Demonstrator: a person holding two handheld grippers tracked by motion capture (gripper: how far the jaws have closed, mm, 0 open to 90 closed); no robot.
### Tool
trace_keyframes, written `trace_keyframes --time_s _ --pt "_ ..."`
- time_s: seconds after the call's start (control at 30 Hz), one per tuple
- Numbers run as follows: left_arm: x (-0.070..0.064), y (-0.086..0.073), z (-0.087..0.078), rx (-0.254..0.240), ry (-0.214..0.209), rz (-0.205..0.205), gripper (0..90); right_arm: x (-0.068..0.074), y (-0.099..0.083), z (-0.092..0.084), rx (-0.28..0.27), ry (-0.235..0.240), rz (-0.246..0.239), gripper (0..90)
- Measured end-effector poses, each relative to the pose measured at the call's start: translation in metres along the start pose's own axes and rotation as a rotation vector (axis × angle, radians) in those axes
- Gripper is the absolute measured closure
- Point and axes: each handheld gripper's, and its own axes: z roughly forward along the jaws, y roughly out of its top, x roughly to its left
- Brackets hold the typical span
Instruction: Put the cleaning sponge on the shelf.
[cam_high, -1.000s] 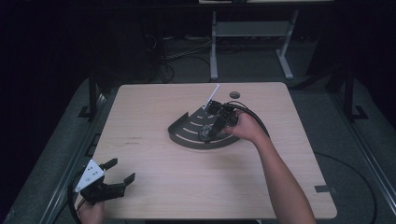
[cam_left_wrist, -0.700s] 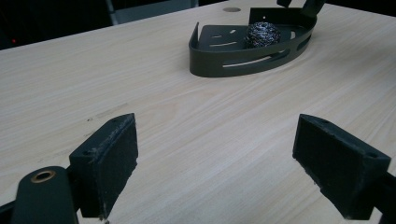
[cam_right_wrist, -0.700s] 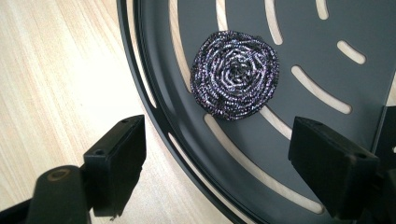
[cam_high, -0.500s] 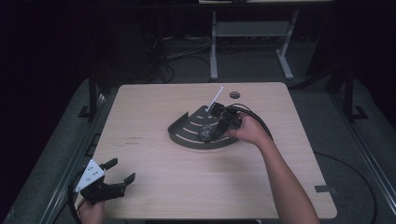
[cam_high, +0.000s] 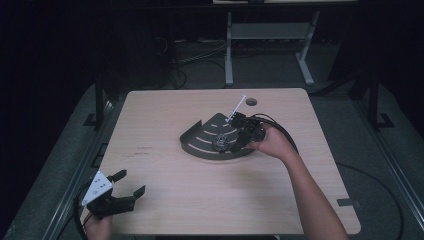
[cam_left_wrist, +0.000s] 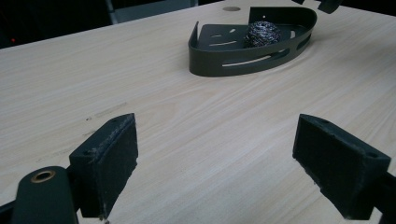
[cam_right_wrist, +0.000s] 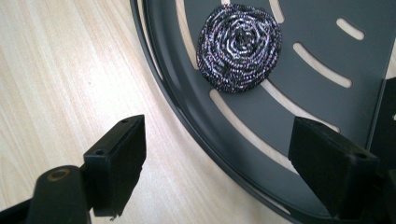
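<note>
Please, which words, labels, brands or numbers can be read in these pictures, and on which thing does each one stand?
None can be read.
Table: small dark marks, too small to read.
Slotted tray: no text.
Steel scourer: no text.

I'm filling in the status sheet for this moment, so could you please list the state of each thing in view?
Round steel-wool scouring pad: lying flat in the tray, not gripped.
Dark grey slotted quarter-round metal tray: flat on the table.
Left hand-held gripper: open, empty, at the table's near edge.
Right hand-held gripper: open, empty, jaws either side of the tray's rim.
</note>
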Motion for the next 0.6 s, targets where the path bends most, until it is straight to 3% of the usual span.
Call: trace_keyframes --time_s 0.6 --pt "0.0 0.0 0.0 0.003 0.0 0.002 13.5 0.004 -0.027 -0.004 0.012 -0.009 0.005 18.6"
